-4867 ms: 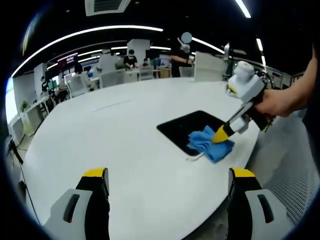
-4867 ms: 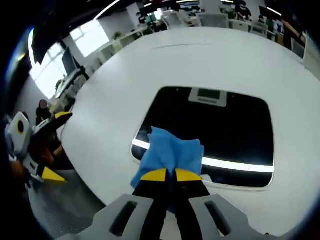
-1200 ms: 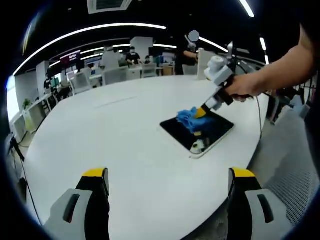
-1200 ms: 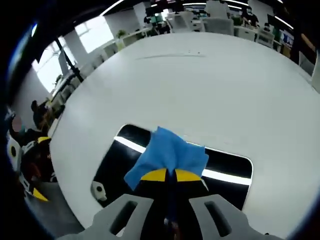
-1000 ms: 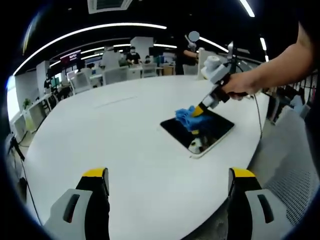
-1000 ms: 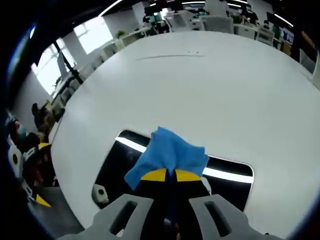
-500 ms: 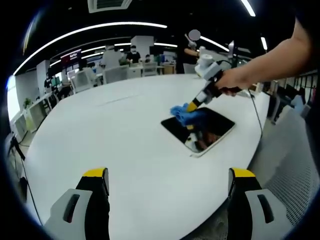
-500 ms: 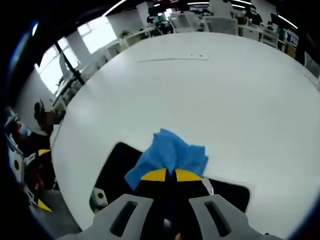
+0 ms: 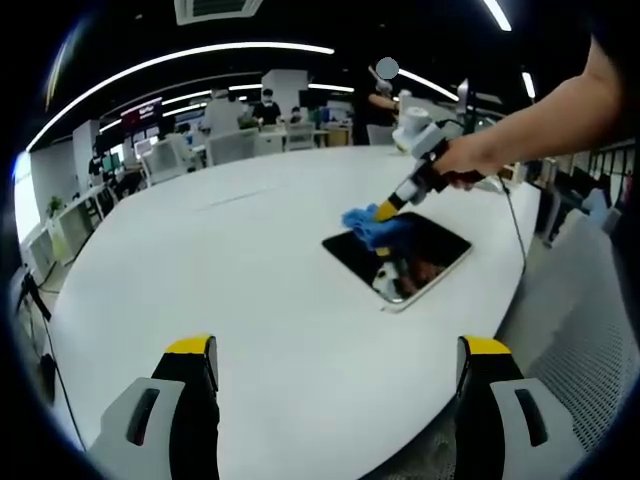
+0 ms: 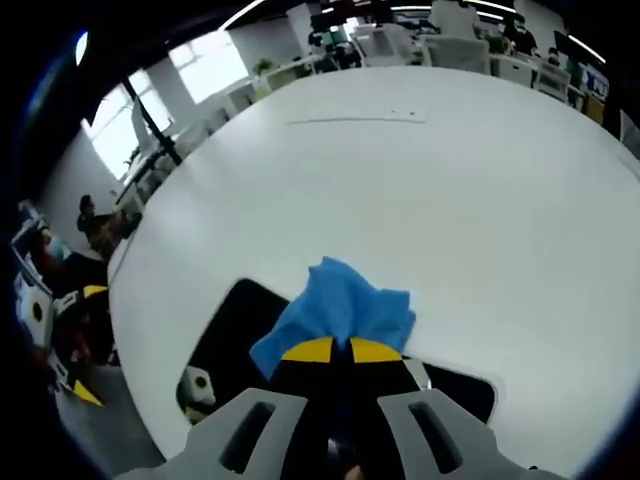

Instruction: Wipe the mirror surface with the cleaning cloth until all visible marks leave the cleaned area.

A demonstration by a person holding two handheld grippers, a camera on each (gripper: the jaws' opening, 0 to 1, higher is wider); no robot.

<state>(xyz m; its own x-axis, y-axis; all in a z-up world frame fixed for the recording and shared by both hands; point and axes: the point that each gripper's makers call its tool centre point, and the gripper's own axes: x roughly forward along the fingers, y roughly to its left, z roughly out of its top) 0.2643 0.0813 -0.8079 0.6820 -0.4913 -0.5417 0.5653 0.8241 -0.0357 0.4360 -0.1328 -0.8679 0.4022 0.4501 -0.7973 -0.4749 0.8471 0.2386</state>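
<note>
A dark rectangular mirror (image 9: pixel 400 260) lies flat on the white round table (image 9: pixel 230 280), with a small reflection near its close corner. In the left gripper view my right gripper (image 9: pixel 383 210), held by a hand, presses a blue cloth (image 9: pixel 368 225) onto the mirror's far left corner. In the right gripper view that gripper (image 10: pixel 332 350) is shut on the blue cloth (image 10: pixel 340 305), which overhangs the mirror (image 10: pixel 235 335) at its far edge. My left gripper (image 9: pixel 335 350) hovers open over the table's near side, well short of the mirror.
Past the table stand office desks, chairs and several people (image 9: pixel 262 115). The table's edge (image 9: pixel 500 310) runs just right of the mirror, with grey floor beyond. In the right gripper view the left gripper (image 10: pixel 50 320) appears at the far left.
The right gripper has swept the cloth from the mirror's middle to its far left corner. The left gripper has stayed still.
</note>
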